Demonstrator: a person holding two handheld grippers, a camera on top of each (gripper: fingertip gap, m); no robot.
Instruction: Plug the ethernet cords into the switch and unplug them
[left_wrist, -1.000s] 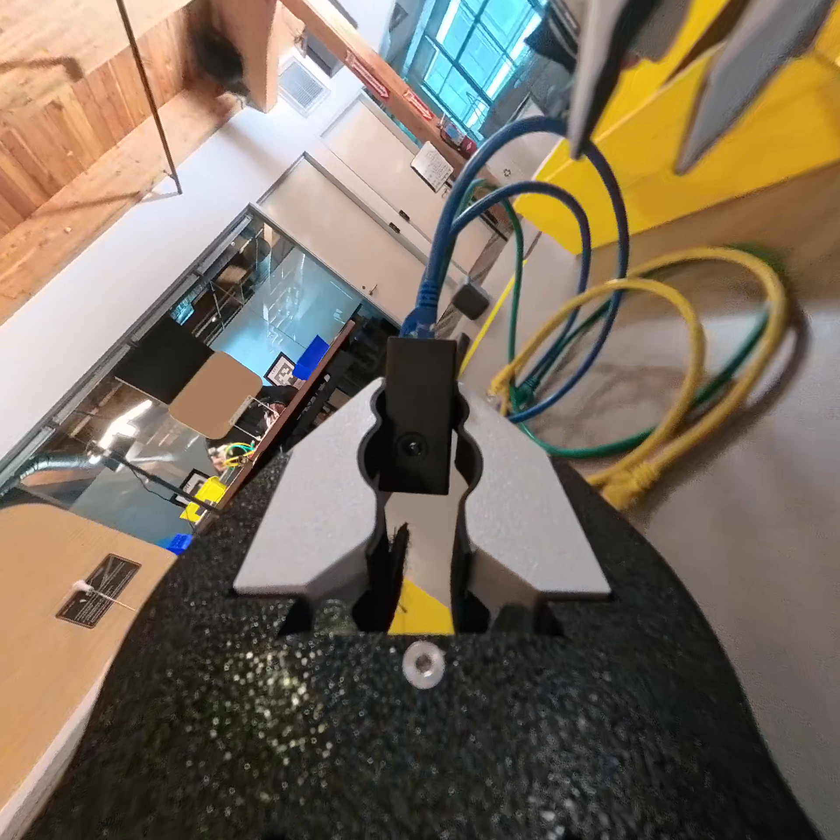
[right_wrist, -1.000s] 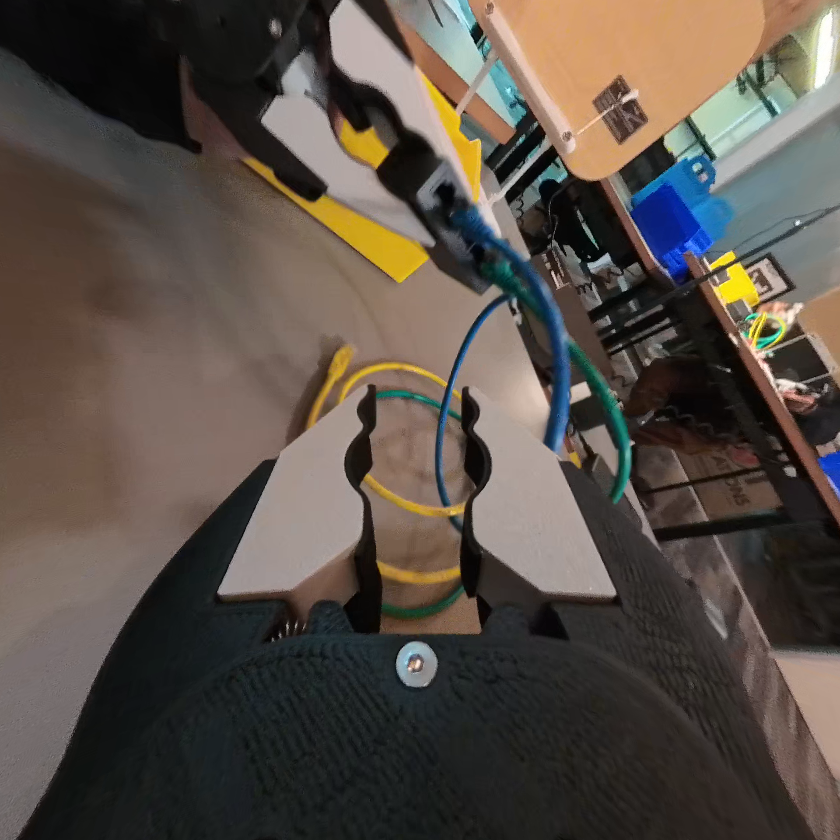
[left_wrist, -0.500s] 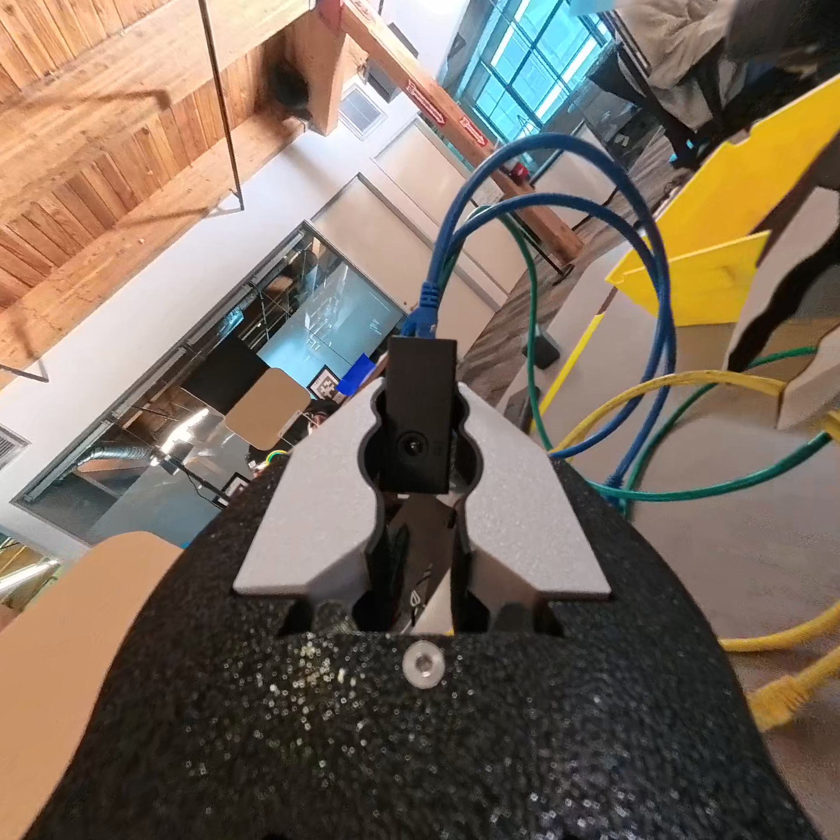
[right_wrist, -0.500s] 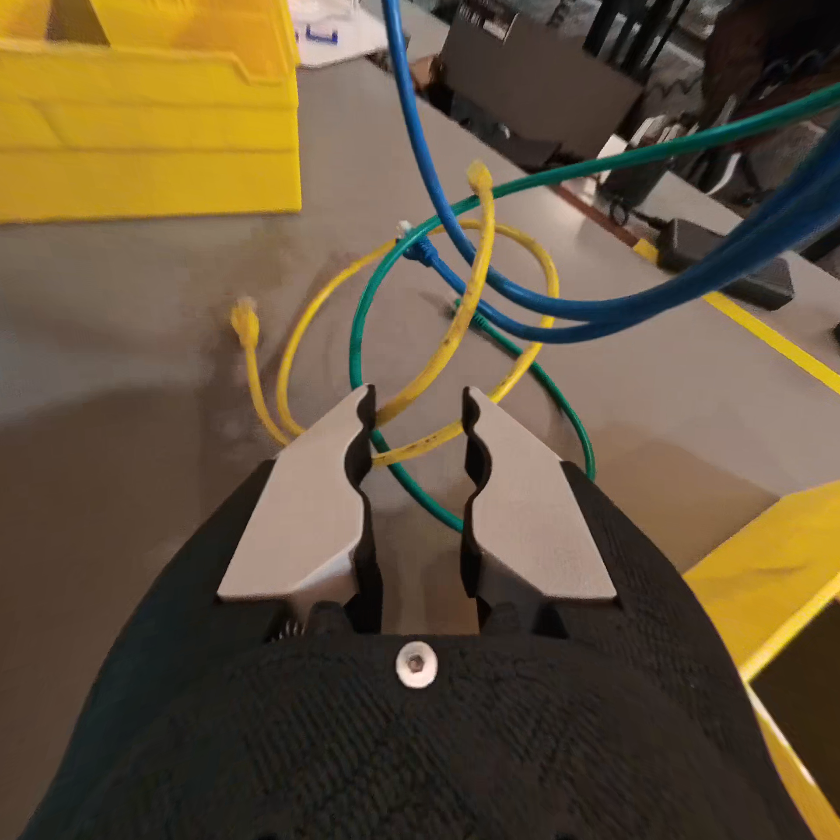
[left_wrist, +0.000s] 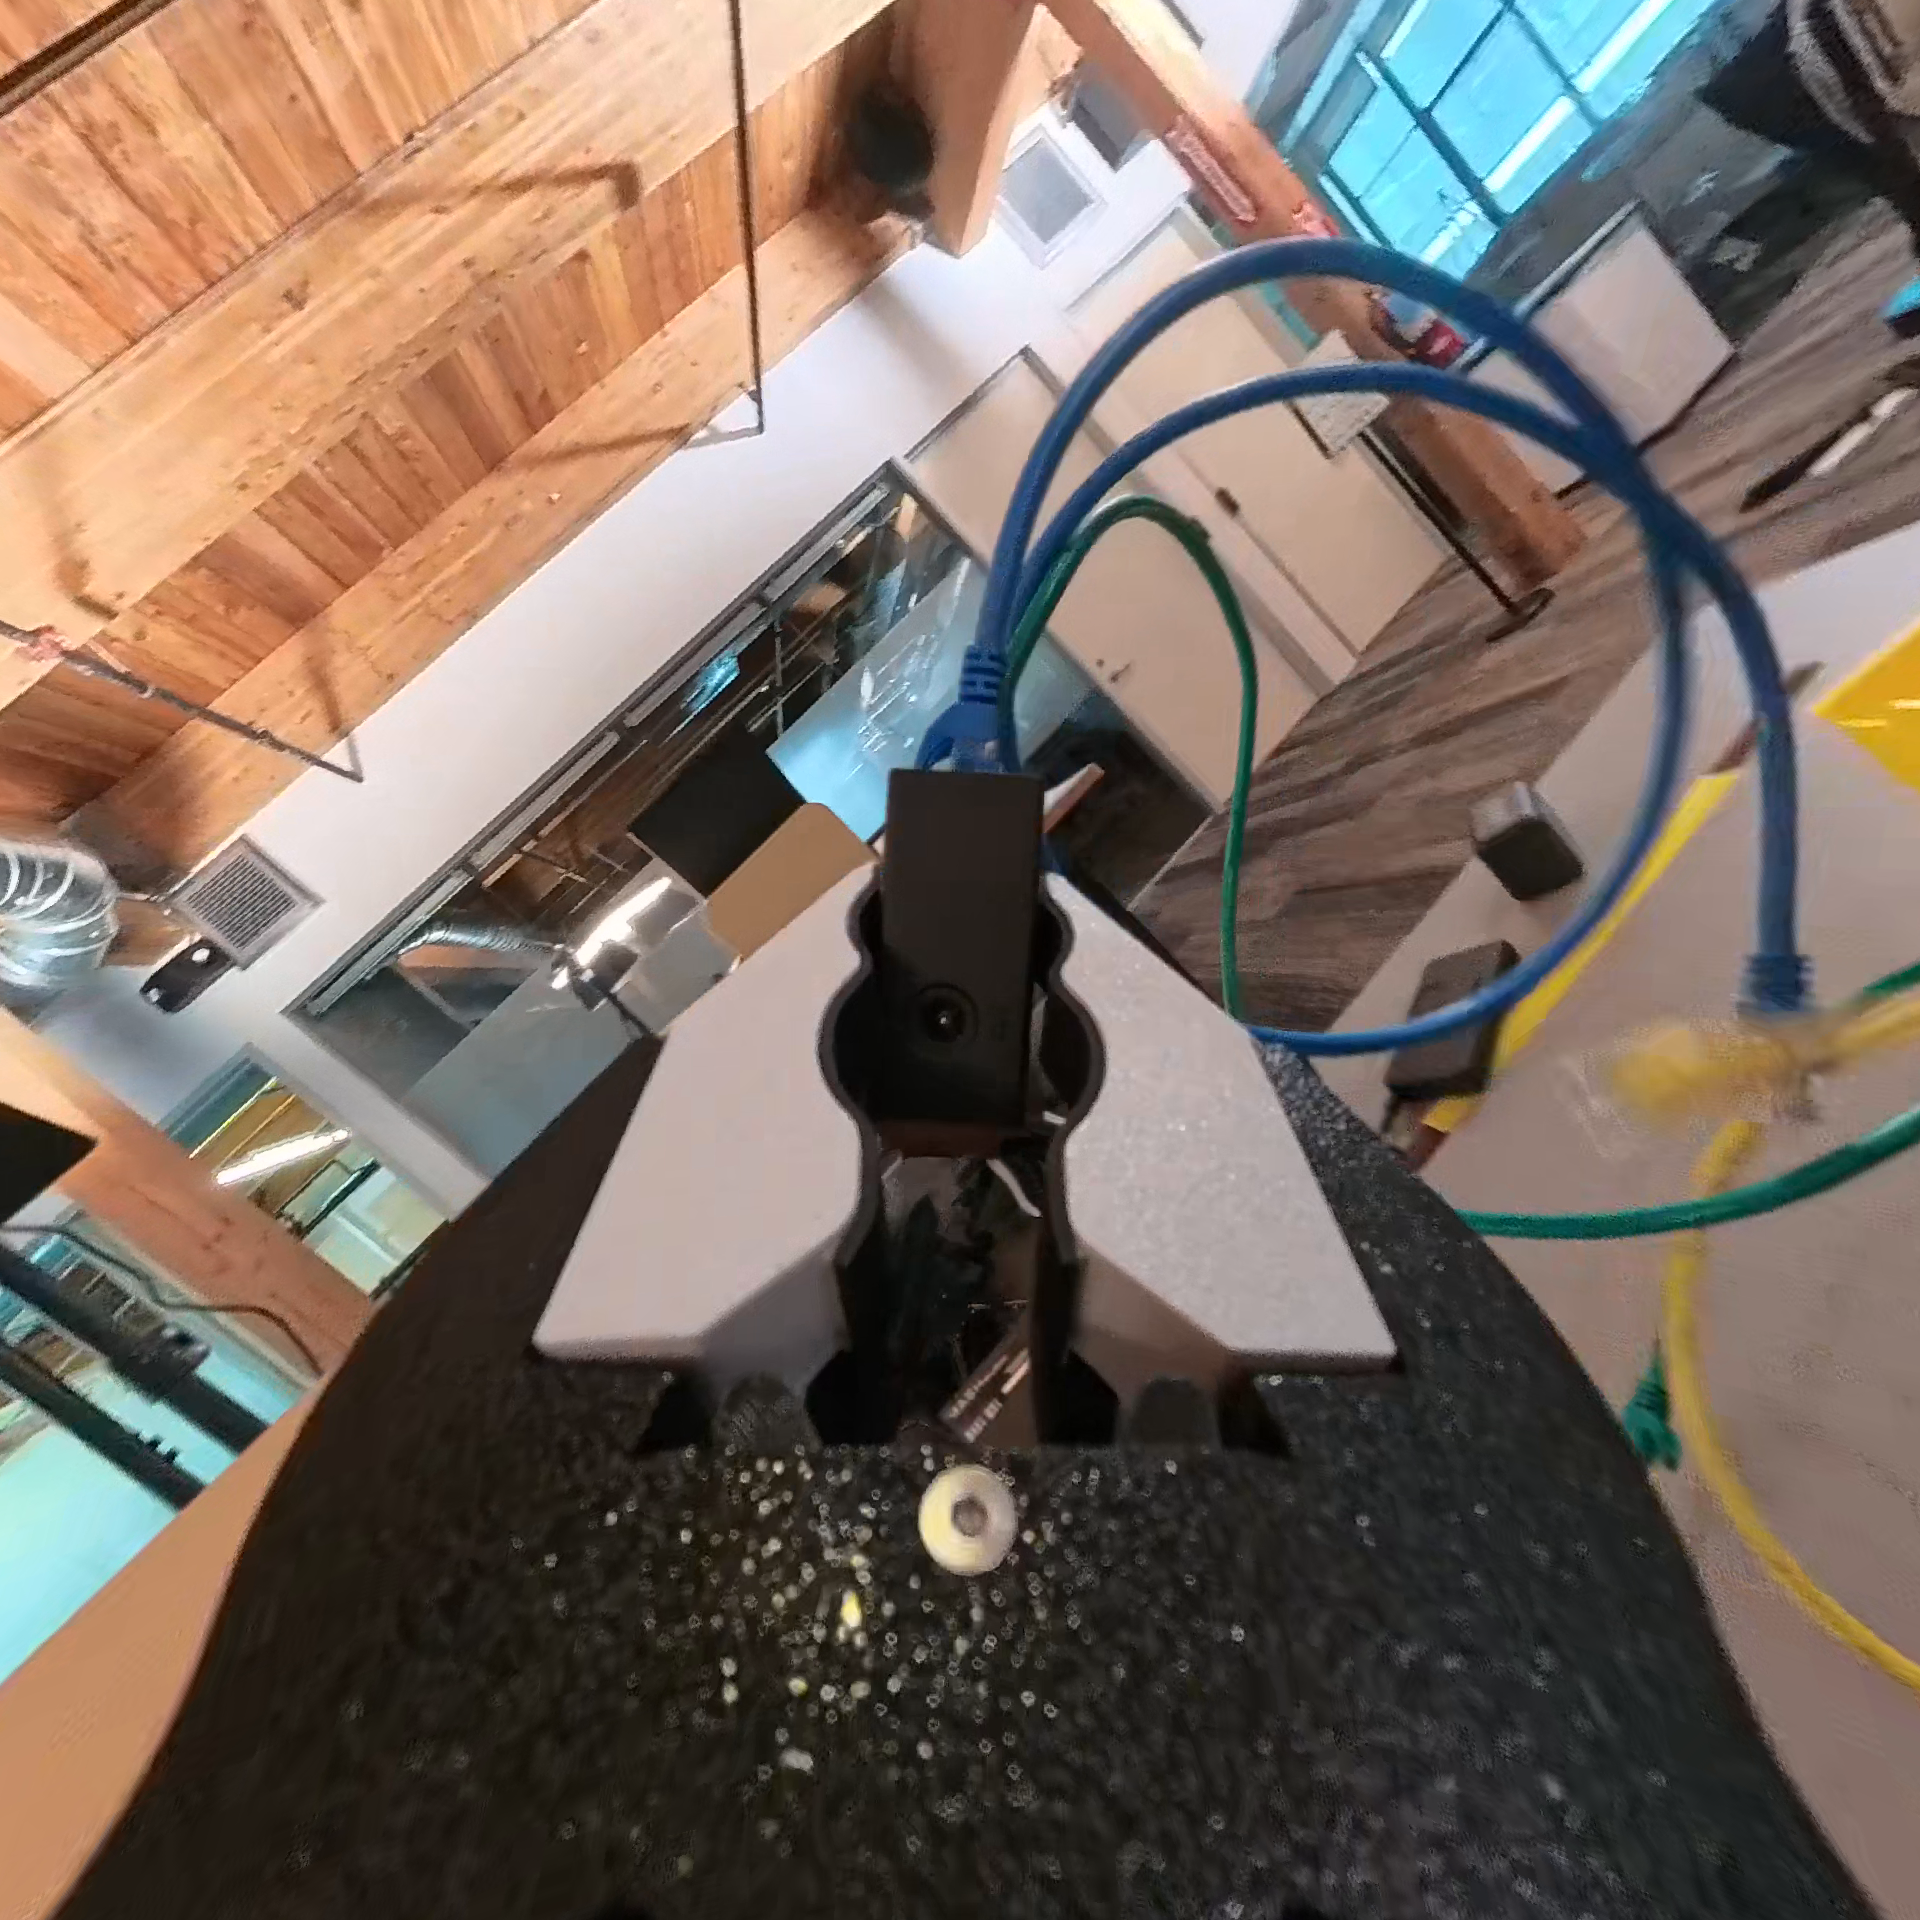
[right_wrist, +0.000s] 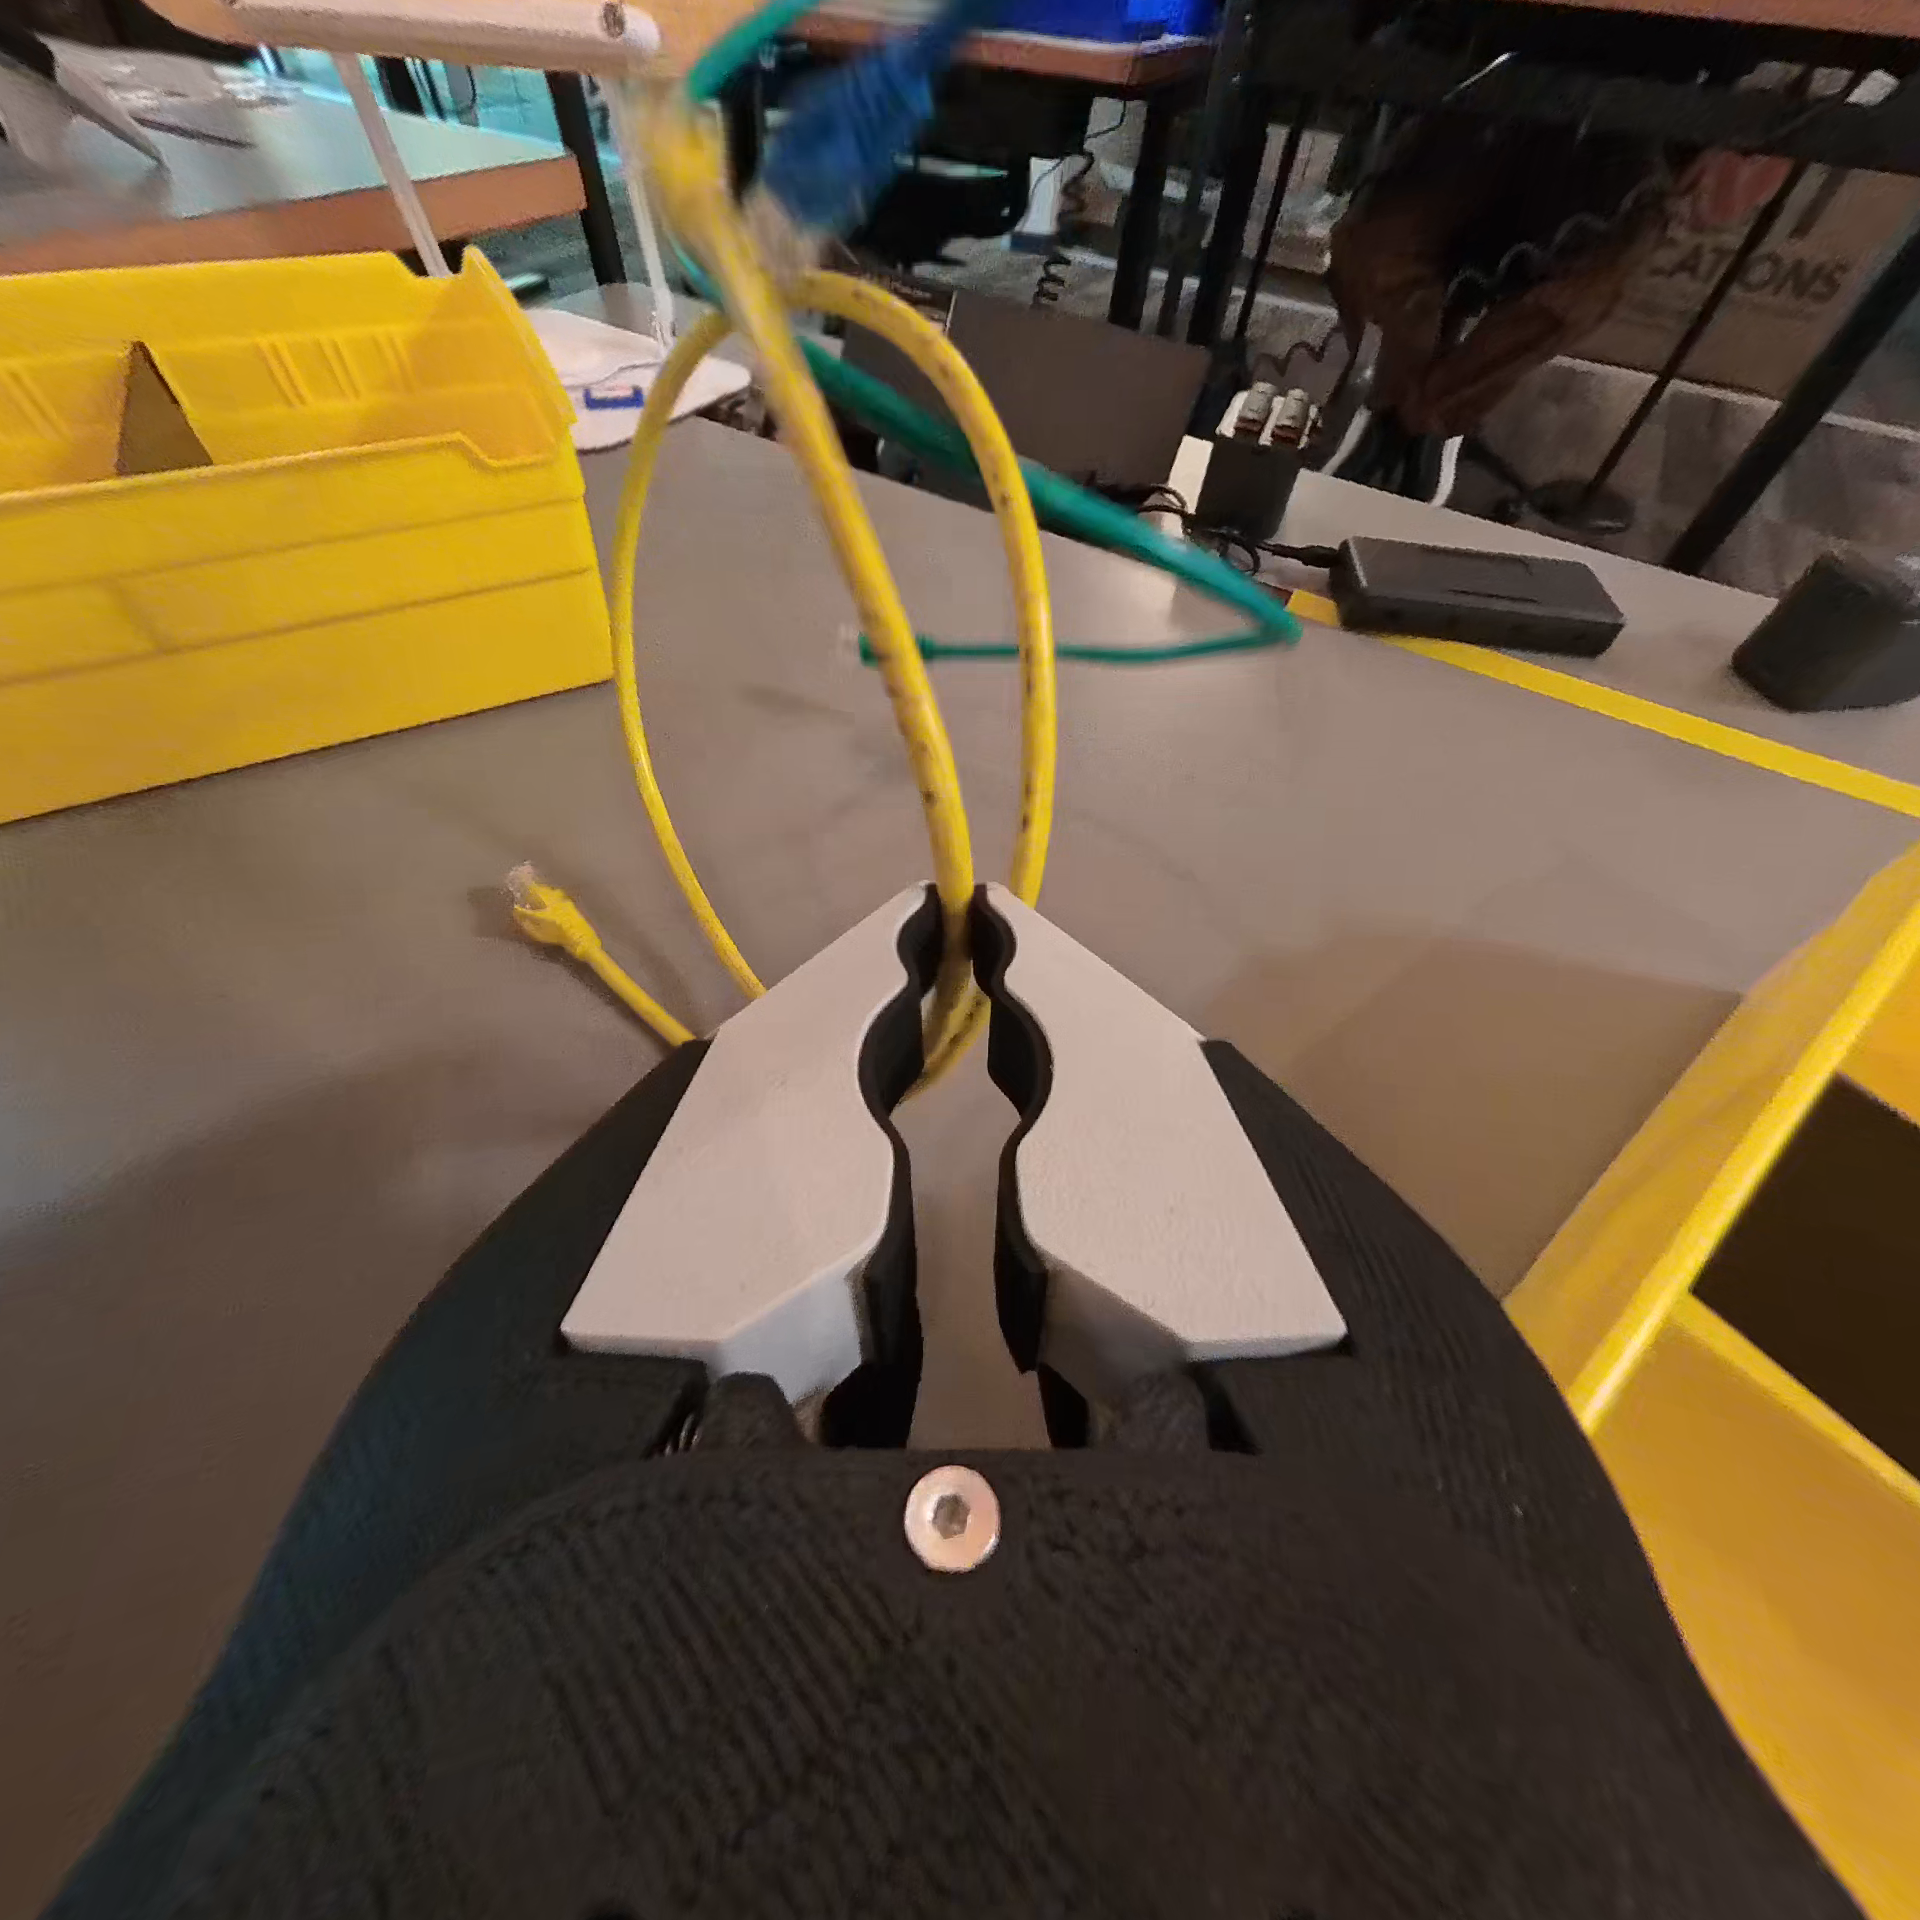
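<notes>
The left gripper (left_wrist: 958, 997) tilts up toward the ceiling, clamped on the black switch (left_wrist: 958, 940), which stands between its fingers; blue cords (left_wrist: 1351, 416) and a green cord (left_wrist: 1231, 748) loop from the switch's far end; the right gripper (right_wrist: 958, 940), open half a second ago, now pinches the yellow cord (right_wrist: 940, 790) at its tips, low over the grey table (right_wrist: 312, 935).

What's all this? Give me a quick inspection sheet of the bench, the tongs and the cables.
Surface: grey table, yellow tape line along its far edge.
Job's things: black switch lifted in the air.
Clutter: yellow bins, black power brick.
Tongs: left tongs shut on switch; right tongs shut on yellow cable.
Cables: blue cable and green cable run from the switch; one yellow plug lies loose.
Surroundings: wooden ceiling, windows, other desks.
</notes>
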